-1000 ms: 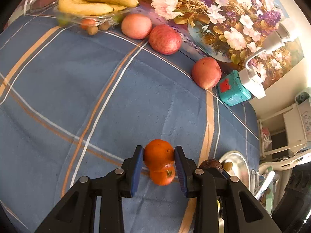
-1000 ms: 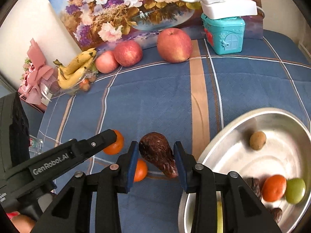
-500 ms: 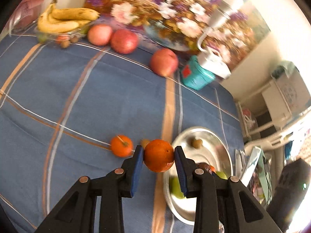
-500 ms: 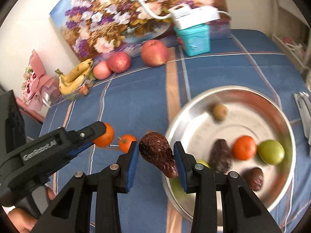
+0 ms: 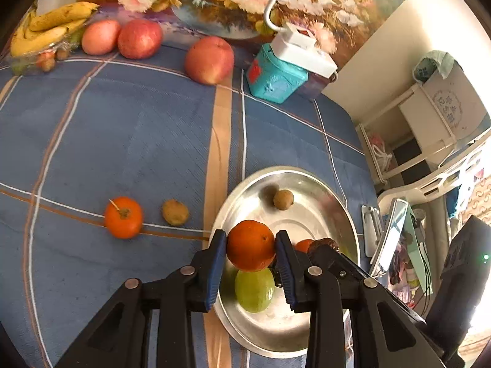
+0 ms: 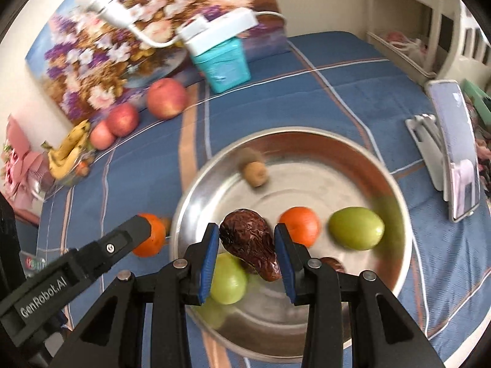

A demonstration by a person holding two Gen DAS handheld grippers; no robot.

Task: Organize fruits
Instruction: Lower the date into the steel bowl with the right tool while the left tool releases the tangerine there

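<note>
My left gripper (image 5: 251, 245) is shut on an orange tangerine (image 5: 250, 243) and hangs over the near left edge of the round metal plate (image 5: 307, 173). My right gripper (image 6: 248, 245) is shut on a dark wrinkled date (image 6: 248, 242) above the same plate (image 6: 307, 130). In the plate lie a small brown fruit (image 6: 254, 173), a tangerine (image 6: 299, 225), a green fruit (image 6: 356, 228) and another green fruit (image 6: 228, 279). A stemmed tangerine (image 5: 123, 217) and a small brown fruit (image 5: 175, 212) rest on the blue cloth left of the plate.
Three apples (image 5: 209, 59) and a bunch of bananas (image 5: 46, 27) line the back edge in front of a flower painting. A teal box (image 5: 276, 76) with a white power strip on top stands at the back. A phone on a stand (image 6: 454, 153) is right of the plate.
Both grippers have moved right from over the bare cloth to over the metal plate, each carrying its fruit. The stemmed tangerine stays behind on the cloth.
</note>
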